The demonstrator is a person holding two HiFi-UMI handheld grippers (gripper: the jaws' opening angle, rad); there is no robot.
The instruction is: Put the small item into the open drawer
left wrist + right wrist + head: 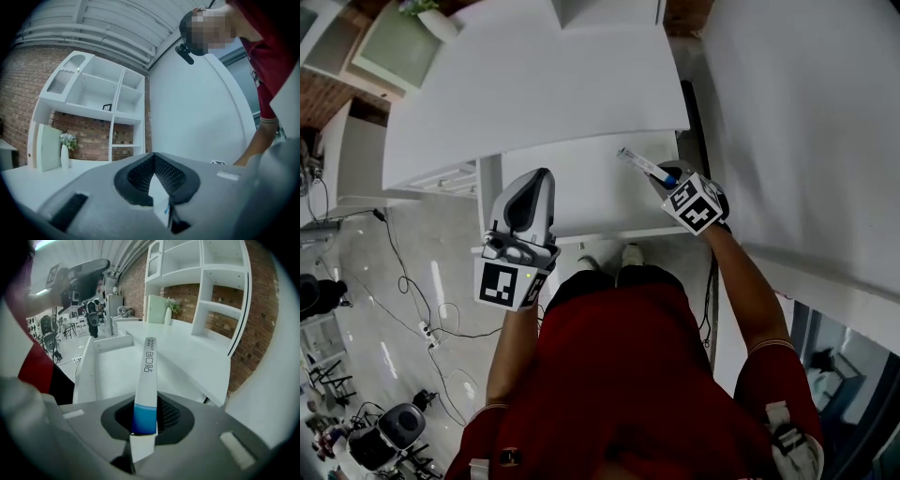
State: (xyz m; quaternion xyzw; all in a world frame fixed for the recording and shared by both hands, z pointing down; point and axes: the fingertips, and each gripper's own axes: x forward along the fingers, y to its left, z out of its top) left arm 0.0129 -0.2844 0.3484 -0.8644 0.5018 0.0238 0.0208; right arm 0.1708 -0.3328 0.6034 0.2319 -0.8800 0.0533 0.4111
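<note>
Brick wall (262, 333) and white shelving (220, 282) stood behind a white bench (534, 84). The drawer (581, 187) was pulled open below the bench's front edge, at 12 o'clock from the person.

The right gripper (667, 178) sat at the drawer's 3 o'clock side. Its fingers (171, 416) were closed narrowly on the blue end of a white tube (642, 165). In the head view the tube's free end pointed toward 10 o'clock, out over the drawer and above its floor, touching nothing that I could see.

The left gripper (536, 183) hung at the drawer's 8 o'clock corner. Its fingers (168, 173) were closed together with nothing between them.

Judgement: carry done, release not yet.

To do this step well:
- Lower the tube until its free end is close to the drawer floor.
- Tilt it nearer flat before letting go, so it lies down rather than bouncing or rolling.
- Keep clear of the 3 o'clock drawer wall and the bench edge at 12 o'clock.
- Open slowly; the tube looked smooth and light, so likely to slide.
</note>
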